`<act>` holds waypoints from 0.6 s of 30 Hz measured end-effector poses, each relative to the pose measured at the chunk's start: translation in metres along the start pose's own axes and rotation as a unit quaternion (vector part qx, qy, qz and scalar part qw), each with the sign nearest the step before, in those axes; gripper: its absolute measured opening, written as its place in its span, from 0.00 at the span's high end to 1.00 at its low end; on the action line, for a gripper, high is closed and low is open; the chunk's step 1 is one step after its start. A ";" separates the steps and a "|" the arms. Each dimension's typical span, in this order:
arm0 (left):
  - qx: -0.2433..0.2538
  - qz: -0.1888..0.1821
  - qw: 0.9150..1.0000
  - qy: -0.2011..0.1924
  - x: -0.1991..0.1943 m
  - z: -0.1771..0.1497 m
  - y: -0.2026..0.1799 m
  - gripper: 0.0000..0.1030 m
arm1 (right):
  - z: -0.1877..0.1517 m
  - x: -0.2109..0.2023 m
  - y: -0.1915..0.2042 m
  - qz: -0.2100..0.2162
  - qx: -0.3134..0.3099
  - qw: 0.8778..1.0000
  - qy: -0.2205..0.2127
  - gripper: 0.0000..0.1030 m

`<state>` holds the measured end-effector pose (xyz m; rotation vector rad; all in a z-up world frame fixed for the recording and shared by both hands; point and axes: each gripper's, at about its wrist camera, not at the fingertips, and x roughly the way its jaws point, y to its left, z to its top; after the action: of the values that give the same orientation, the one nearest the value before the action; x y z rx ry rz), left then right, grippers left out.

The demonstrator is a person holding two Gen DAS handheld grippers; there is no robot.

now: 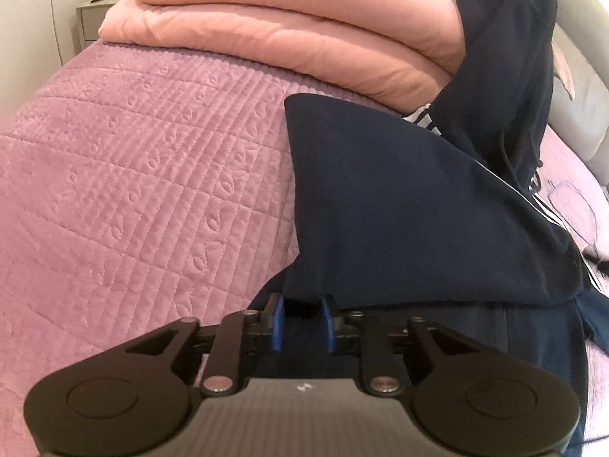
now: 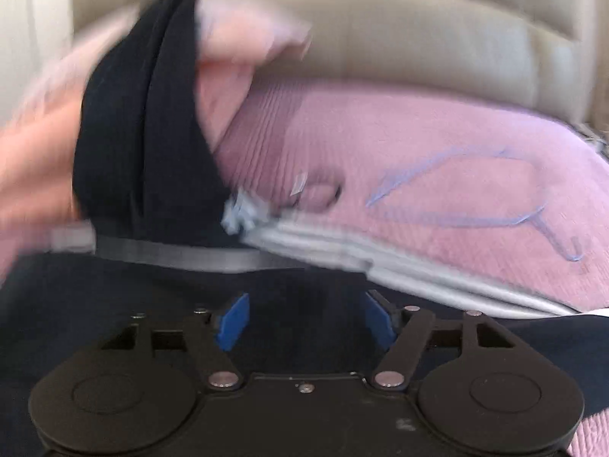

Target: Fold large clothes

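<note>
- Left wrist view: left gripper (image 1: 303, 318) fingers narrowly pinch a fold of the dark navy fabric garment (image 1: 399, 205) lying on the pink quilted bed (image 1: 114, 175).
- Right gripper (image 2: 306, 320) fingers stand wide, gripping nothing; a fold seems underway, so it likely needs a fresh hold.

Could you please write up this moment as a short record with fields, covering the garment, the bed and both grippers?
garment: dark navy hoodie with white stripes, partly folded on the bed
surface: pink quilted bedspread
behind garment: folded peach blanket
left gripper: blue pads stand slightly apart around a fold of the hoodie; contact unclear
right gripper: open over dark fabric, gripping nothing
right view: blurred
</note>
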<state>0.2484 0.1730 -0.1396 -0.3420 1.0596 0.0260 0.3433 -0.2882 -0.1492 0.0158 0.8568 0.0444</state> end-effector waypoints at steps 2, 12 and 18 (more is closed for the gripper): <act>-0.005 -0.004 1.000 0.001 -0.002 -0.001 0.000 0.63 | -0.008 0.037 -0.004 -0.046 -0.007 0.996 0.082 0.17; 0.034 0.019 0.998 0.048 -0.018 -0.002 -0.021 0.27 | -0.014 0.020 -0.047 -0.025 0.065 0.995 0.070 0.04; 0.062 0.026 0.995 0.077 -0.030 0.001 -0.054 0.24 | -0.008 -0.011 -0.047 0.038 0.062 0.993 0.089 0.04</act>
<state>0.2444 0.1260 -0.0993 -0.2070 1.2172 -0.0204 0.3312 -0.3353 -0.1476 0.1628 1.0363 0.0647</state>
